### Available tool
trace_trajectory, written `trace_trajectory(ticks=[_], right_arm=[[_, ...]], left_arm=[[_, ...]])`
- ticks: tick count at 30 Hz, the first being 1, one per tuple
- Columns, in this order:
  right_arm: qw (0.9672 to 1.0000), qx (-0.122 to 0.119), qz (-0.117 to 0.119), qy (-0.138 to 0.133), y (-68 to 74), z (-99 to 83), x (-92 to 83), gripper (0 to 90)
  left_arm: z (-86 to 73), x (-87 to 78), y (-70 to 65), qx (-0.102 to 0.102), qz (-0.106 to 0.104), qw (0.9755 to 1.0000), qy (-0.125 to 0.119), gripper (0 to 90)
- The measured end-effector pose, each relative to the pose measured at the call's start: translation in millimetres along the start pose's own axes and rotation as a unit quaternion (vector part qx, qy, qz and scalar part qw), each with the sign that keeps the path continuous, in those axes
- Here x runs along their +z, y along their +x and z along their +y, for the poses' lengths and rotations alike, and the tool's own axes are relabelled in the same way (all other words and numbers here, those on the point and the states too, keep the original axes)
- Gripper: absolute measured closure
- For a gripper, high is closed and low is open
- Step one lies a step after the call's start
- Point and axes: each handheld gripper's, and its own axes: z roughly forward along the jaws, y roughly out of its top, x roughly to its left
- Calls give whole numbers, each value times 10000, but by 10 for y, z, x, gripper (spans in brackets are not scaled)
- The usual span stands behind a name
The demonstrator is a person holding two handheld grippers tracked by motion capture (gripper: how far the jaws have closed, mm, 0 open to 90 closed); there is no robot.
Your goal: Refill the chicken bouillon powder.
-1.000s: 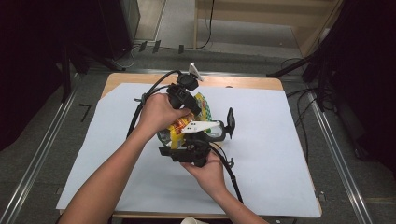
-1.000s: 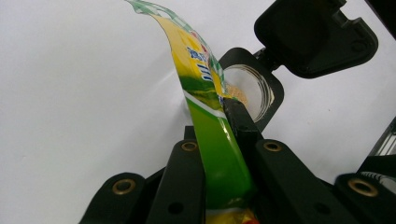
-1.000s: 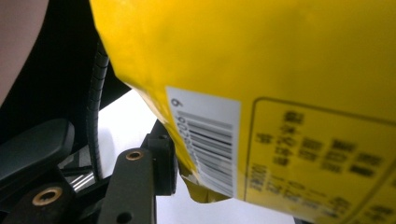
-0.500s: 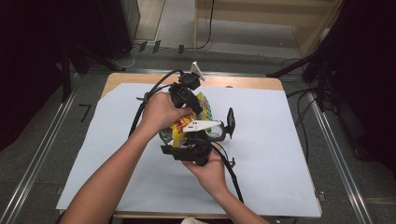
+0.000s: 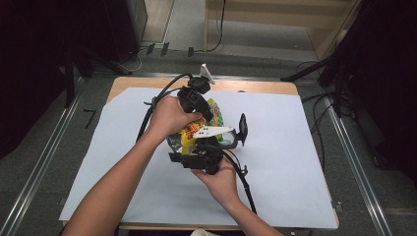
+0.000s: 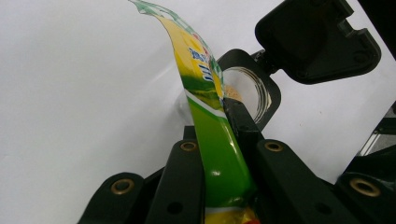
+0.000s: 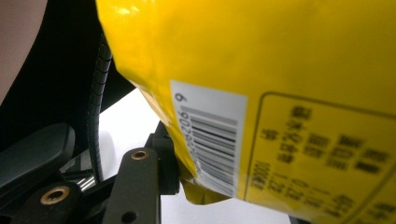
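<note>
White paper-covered surface (image 5: 295, 162) carries everything. Your yellow-green foil snack bag (image 5: 189, 137) sits at centre, held up between both tools. Left hand-held gripper (image 6: 219, 154), at 12 o'clock, is clenched on the bag's top strip, prob. to tear it. Right hand-held gripper (image 7: 180, 175), at 6 o'clock, clamps the barcode end to steady it.

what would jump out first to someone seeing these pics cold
The bright yellow and green snack bag in the middle of the white sheet, held up between both hands. In the left gripper view, the left claw is clamped shut on the bag's flat green edge. In the right gripper view, the bag's yellow back with its barcode looms close above the right claw.
</note>
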Motion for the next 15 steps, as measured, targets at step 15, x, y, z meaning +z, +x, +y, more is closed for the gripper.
trace_trajectory(ticks=[15], right_arm=[[10000,5,-13,32,-6,-3,-3,605]], left_arm=[[44,40,95,-413,-383,9982,188,861]])
